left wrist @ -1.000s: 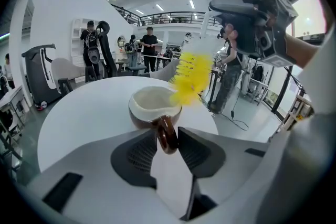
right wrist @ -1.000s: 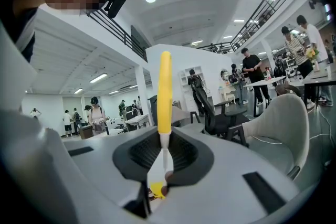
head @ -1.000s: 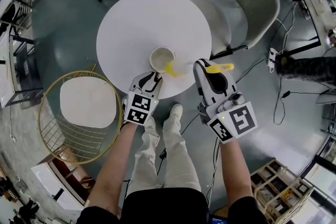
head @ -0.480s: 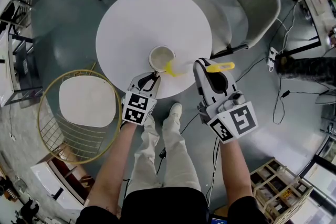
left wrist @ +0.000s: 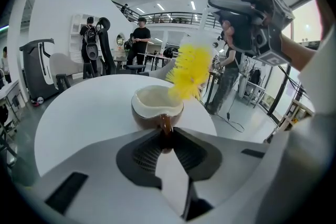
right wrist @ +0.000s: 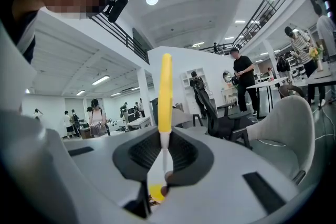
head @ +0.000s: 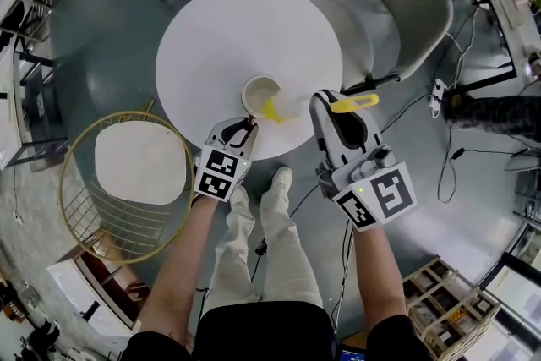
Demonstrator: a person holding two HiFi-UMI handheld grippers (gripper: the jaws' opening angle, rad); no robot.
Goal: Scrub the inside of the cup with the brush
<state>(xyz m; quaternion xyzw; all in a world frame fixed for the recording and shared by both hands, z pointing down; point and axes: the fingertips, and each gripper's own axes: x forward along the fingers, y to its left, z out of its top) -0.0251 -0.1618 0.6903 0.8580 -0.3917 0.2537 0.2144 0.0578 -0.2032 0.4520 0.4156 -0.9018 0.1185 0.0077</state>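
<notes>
On table [head: 220,30] at 6 o'clock edge, left gripper [head: 246,125] pinches cup [head: 260,95] handle; right gripper [head: 328,107] clamps brush [head: 275,108], bristles at cup's 4 o'clock rim.

Honestly, nothing here reads as actual text: no words, brand names or numbers that I can make out on anything. The closest thing to a sign is the black-and-white square markers [head: 221,173] on the cube of the left gripper [head: 246,126], plus the same kind on the cube of the right gripper [head: 331,107]. Those are just blocky patterns, not letters. Background stuff in the gripper views is too small and blurry to read.
</notes>
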